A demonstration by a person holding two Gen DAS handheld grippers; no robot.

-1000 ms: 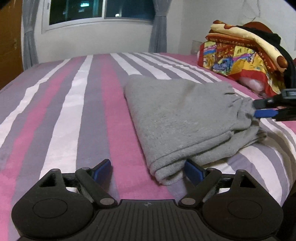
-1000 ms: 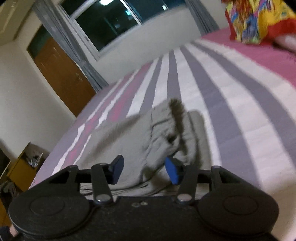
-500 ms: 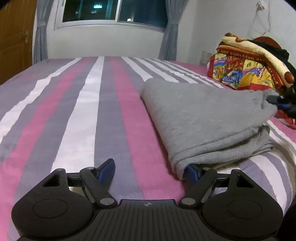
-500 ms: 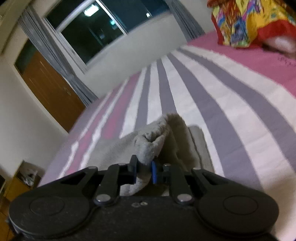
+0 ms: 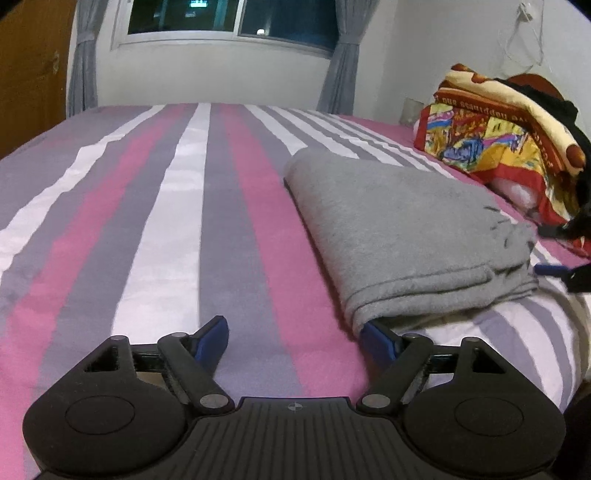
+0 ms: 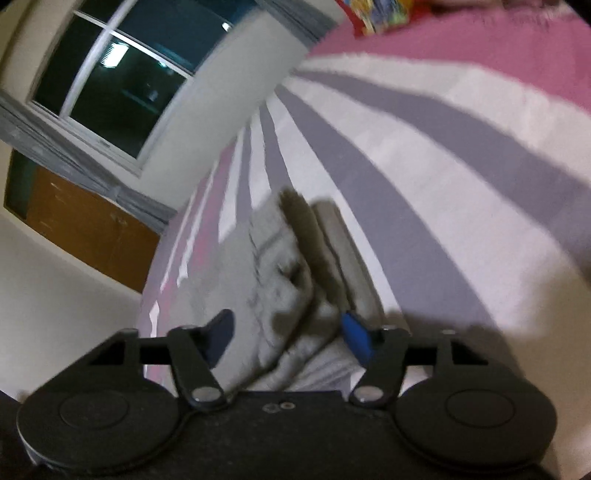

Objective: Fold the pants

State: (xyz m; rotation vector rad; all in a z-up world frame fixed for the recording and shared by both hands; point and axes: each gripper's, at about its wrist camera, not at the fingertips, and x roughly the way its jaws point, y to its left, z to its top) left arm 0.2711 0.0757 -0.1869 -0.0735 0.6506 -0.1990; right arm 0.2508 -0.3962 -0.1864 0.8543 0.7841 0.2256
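Observation:
The grey pants (image 5: 406, 229) lie folded into a flat stack on the striped bed (image 5: 166, 221). My left gripper (image 5: 295, 338) is open just in front of the stack's near left corner; its right fingertip (image 5: 376, 338) touches the folded edge. My right gripper (image 6: 288, 334) is open, its jaws standing wide around the bunched waistband end of the pants (image 6: 280, 266) without gripping it. The right gripper also shows at the right edge of the left wrist view (image 5: 557, 258), beside the stack's right end.
A pile of colourful bedding (image 5: 498, 129) sits at the head of the bed, far right. A window with grey curtains (image 5: 232, 18) is on the back wall. A wooden door (image 5: 29, 66) stands at the left. The bed's near edge drops off at the lower right.
My right gripper was shut on the waistband half a second ago; it has opened and let the fabric drop onto the stack. The left gripper has stayed open and edged closer to the stack's corner.

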